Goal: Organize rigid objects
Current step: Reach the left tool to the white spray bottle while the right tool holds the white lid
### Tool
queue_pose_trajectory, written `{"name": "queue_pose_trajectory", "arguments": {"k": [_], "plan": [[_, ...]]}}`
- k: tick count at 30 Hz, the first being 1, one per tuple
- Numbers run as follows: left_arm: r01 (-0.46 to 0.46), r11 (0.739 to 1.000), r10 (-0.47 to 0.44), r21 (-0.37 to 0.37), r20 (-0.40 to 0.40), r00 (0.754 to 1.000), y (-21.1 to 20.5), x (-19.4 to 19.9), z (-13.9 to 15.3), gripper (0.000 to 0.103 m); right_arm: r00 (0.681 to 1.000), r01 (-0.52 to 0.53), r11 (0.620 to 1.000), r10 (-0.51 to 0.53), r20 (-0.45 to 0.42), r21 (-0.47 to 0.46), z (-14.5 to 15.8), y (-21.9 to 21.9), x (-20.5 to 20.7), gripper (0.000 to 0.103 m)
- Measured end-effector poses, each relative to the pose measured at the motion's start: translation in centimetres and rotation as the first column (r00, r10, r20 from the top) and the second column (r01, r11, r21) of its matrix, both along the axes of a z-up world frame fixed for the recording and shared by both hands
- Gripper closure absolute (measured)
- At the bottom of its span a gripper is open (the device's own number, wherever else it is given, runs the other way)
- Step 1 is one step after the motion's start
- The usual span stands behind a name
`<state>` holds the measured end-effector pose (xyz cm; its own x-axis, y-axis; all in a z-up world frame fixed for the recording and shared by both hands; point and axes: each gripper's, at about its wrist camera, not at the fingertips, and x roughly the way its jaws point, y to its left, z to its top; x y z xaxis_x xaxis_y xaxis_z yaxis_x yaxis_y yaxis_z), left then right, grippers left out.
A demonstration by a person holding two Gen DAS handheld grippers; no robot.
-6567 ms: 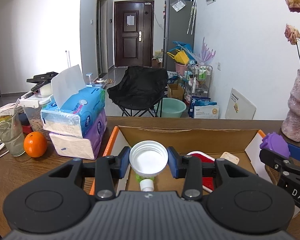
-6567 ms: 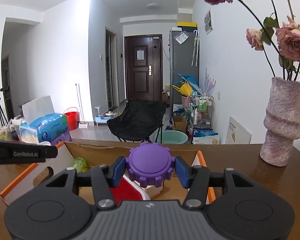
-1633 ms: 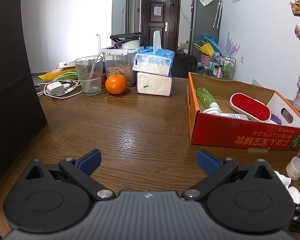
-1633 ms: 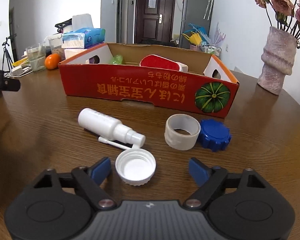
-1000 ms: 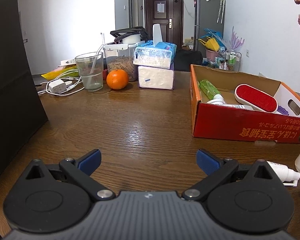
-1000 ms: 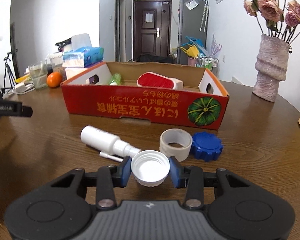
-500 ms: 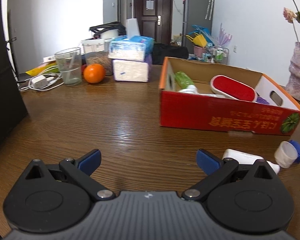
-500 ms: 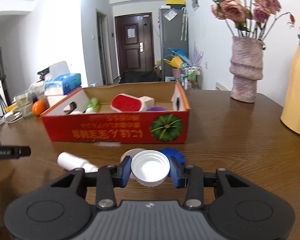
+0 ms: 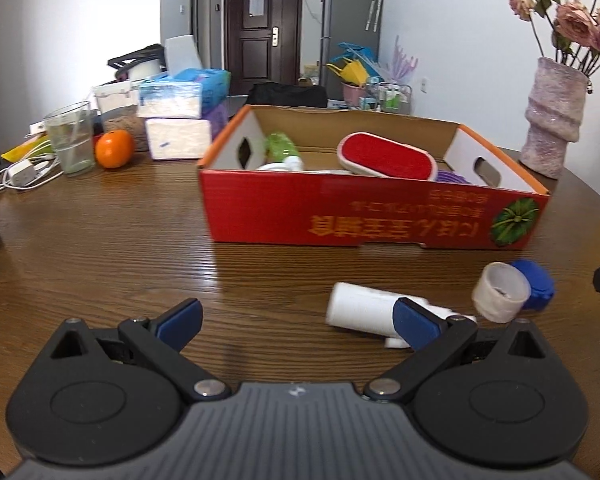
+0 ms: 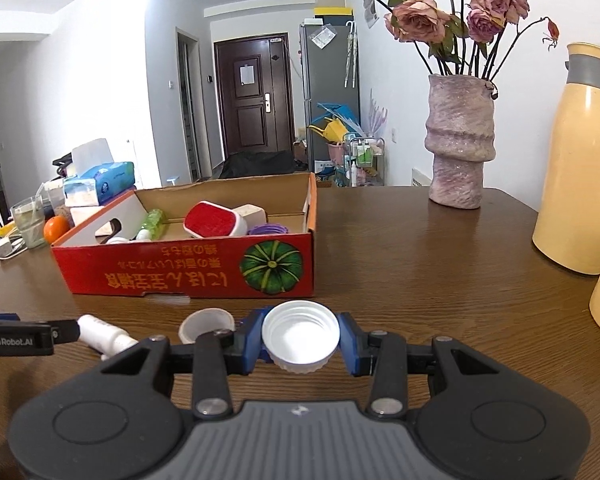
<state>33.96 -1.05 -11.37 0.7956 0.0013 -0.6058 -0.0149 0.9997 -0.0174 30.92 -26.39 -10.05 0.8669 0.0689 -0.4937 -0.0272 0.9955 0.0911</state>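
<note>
Right hand-held gripper [image 10: 300,340] is clamped on a white cap [image 10: 300,336], open side up, blue pads pressing it from both sides, held above the wooden surface [image 10: 440,280]. Just left of and behind that cap sits a white ring-shaped cap [image 10: 206,324] on the wood, and further left a white spray bottle [image 10: 100,334] lies on its side. Beyond them stands the red cardboard box [image 10: 188,268], with a red-faced brush [image 10: 214,220], a green bottle [image 10: 152,222] and a purple lid [image 10: 268,229] inside. Far right, a vase [image 10: 458,148] of dried roses, a cream thermos [image 10: 578,168].

Over to the left hand-held gripper [image 9: 296,320]: jaws spread wide, nothing between them, low over the surface [image 9: 100,232]. The spray bottle [image 9: 364,312] lies just past its right finger, partly hidden behind that blue pad. Right of the bottle, the ring-shaped cap [image 9: 500,292] touches a blue lid [image 9: 538,288]. The box [image 9: 360,216] sits beyond, and an orange [image 9: 114,148], a glass [image 9: 70,138] and tissue packs [image 9: 176,114] at far left.
</note>
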Motion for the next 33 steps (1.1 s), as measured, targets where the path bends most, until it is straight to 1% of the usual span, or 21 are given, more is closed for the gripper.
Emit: {"name": "queue_pose_trajectory", "arguments": {"k": [11, 14, 16, 19, 24, 27, 30, 33], "plan": [[0.032, 0.999, -0.032, -0.028, 0.004, 0.999, -2.4, 0.7, -0.2, 0.000, 0.999, 0.032, 0.999, -0.032, -0.006, -0.020, -0.5, -3.0, 0.3, 0.064], [0.063, 0.997, -0.062, -0.039, 0.011, 0.998, -3.1, 0.7, -0.1, 0.000, 0.999, 0.038, 0.999, -0.038, -0.010, -0.024, -0.6, -3.7, 0.4, 0.064], [0.084, 0.996, -0.084, -0.015, 0.008, 0.996, -3.9, 0.7, -0.3, 0.000, 0.999, 0.040, 0.999, -0.040, -0.013, -0.026, -0.7, -3.9, 0.5, 0.064], [0.107, 0.993, -0.108, 0.044, 0.007, 0.994, -5.0, 0.9, -0.6, 0.000, 0.999, 0.039, 0.999, -0.039, -0.016, -0.026, -0.7, -4.0, 0.5, 0.064], [0.151, 0.983, -0.150, 0.103, -0.016, 0.989, -6.2, 1.1, -1.2, 0.000, 0.999, 0.030, 0.999, -0.030, -0.013, -0.030, -0.7, -3.8, 0.3, 0.064], [0.163, 0.979, -0.161, 0.121, -0.030, 0.987, -6.5, 1.3, -1.5, 0.000, 0.999, 0.032, 0.999, -0.032, -0.018, -0.028, -0.7, -3.8, 0.4, 0.064], [0.157, 0.977, -0.152, 0.145, -0.044, 0.987, -6.7, 1.8, -1.9, 0.000, 0.999, 0.031, 0.999, -0.032, -0.024, -0.031, -0.9, -3.7, 0.5, 0.064], [0.158, 0.978, -0.153, 0.138, -0.052, 0.987, -6.5, 2.1, -2.0, 0.000, 0.999, 0.028, 0.999, -0.029, -0.028, -0.036, -1.0, -3.5, 0.5, 0.064]]}}
